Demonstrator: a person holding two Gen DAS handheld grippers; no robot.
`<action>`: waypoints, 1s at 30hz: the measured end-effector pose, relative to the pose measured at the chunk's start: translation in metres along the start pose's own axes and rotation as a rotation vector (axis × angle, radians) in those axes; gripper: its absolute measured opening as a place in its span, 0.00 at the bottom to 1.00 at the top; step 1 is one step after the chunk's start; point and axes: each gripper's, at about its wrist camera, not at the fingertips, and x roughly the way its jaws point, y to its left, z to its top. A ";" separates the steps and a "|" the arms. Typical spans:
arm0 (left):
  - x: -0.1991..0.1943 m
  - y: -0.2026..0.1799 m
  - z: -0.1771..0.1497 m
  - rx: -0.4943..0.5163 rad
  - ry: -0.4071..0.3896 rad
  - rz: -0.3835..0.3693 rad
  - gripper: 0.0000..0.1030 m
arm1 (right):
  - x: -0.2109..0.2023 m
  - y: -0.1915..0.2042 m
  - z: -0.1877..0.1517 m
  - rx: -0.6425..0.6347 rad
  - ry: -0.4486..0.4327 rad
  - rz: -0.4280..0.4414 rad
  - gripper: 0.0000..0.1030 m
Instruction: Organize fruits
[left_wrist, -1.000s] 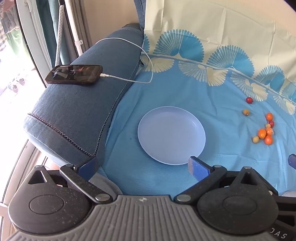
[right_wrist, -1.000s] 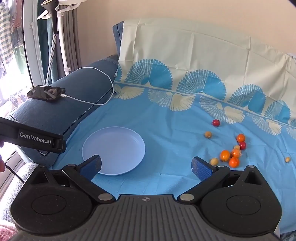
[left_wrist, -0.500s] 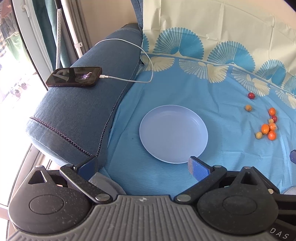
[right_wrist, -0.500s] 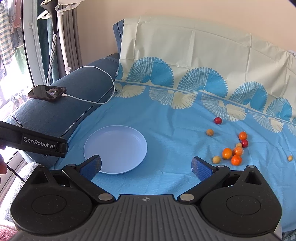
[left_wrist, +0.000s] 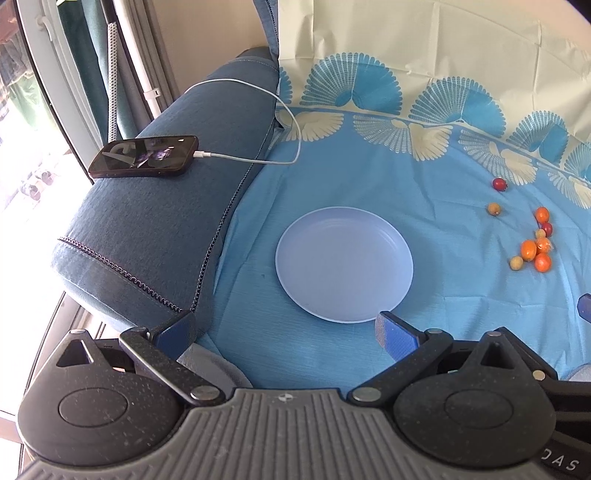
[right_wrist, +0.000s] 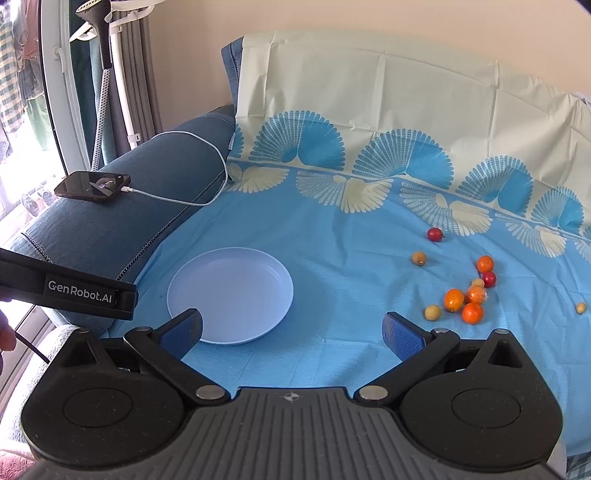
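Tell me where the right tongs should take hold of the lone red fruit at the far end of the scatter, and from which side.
Grip the lone red fruit across its round middle, coming straight down from above. It sits alone on the blue cloth, clear of the yellowish fruit nearer the camera, so both fingers probably have room. Its stub of stem points right, so close the right tongs, now open, front to back.

Left gripper (left_wrist: 284, 328): black speckled linkage arms, blue pads (left_wrist: 395, 334), silver pivot screws, ribbed grey body.
Right gripper (right_wrist: 291, 332): same build, two round black discs, small cross mark on the grey ribs.
Marking: white "GenRobot.AI" on the left gripper's black side.
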 end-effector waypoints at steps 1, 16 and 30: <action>0.000 0.001 0.001 0.004 0.001 0.000 1.00 | 0.000 0.000 0.000 0.000 0.001 -0.001 1.00; 0.001 0.001 0.001 0.009 0.005 0.007 1.00 | 0.002 -0.002 -0.002 0.007 0.016 0.002 1.00; 0.002 0.002 0.001 0.012 0.007 0.008 1.00 | 0.003 -0.003 -0.002 0.009 0.018 0.006 1.00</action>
